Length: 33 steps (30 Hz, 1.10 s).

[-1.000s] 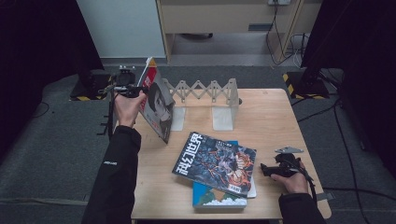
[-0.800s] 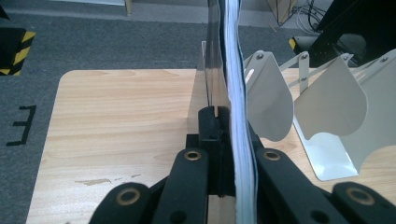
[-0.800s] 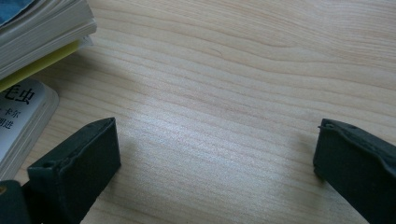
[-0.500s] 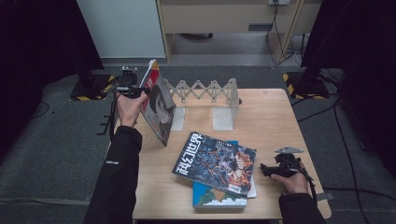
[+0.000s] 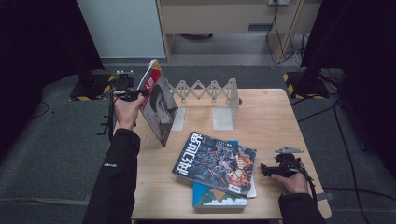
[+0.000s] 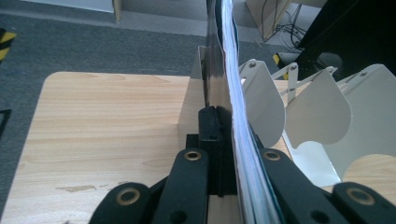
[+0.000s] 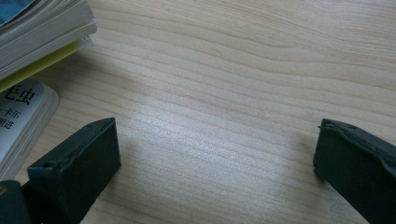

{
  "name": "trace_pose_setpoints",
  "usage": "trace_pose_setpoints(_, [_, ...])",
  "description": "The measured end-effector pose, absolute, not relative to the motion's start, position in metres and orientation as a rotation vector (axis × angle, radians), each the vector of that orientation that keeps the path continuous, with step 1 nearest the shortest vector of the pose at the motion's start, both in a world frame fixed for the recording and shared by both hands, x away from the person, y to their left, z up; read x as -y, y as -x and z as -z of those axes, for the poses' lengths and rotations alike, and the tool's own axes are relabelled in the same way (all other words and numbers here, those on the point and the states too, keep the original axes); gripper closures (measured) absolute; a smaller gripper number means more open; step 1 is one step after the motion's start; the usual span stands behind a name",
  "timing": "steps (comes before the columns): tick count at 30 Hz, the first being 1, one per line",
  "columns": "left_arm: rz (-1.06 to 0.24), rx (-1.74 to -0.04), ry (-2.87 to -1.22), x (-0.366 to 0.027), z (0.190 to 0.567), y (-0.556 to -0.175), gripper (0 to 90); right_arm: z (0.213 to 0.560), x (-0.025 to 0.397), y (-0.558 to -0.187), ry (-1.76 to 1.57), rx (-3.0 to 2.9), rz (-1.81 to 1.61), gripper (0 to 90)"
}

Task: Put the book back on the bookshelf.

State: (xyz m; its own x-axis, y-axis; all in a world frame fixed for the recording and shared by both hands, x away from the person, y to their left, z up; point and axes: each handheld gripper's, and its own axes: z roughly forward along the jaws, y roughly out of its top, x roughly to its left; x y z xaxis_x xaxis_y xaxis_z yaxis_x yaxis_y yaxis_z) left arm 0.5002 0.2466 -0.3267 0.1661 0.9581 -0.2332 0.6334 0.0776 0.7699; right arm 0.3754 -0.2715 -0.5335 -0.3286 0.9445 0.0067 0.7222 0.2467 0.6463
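On the worktop [image 5: 280,116], one magazine [image 5: 158,105] stands tilted at the left end of the white rack [image 5: 212,95], pinched by the left tool [image 5: 135,94]; it has tipped slightly upright. Three books [image 5: 217,168] lie waiting in a stack. The right tool [image 5: 268,169] rests spread, unmoved.
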Motion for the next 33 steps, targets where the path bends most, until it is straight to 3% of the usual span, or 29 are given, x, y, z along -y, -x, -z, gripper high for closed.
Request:
trace_pose_setpoints(12, [-0.652,-1.56,-1.716,-0.226,0.32,-0.506,86.1,0.534,0.271,-0.376,-1.521,-2.142,-0.794,0.8])
trace_pose_setpoints(33, [-0.687,-1.523,-1.719,-0.227,0.322,-0.501,82.8,0.534,0.271,-0.375,-1.523,-2.138,-0.795,0.8])
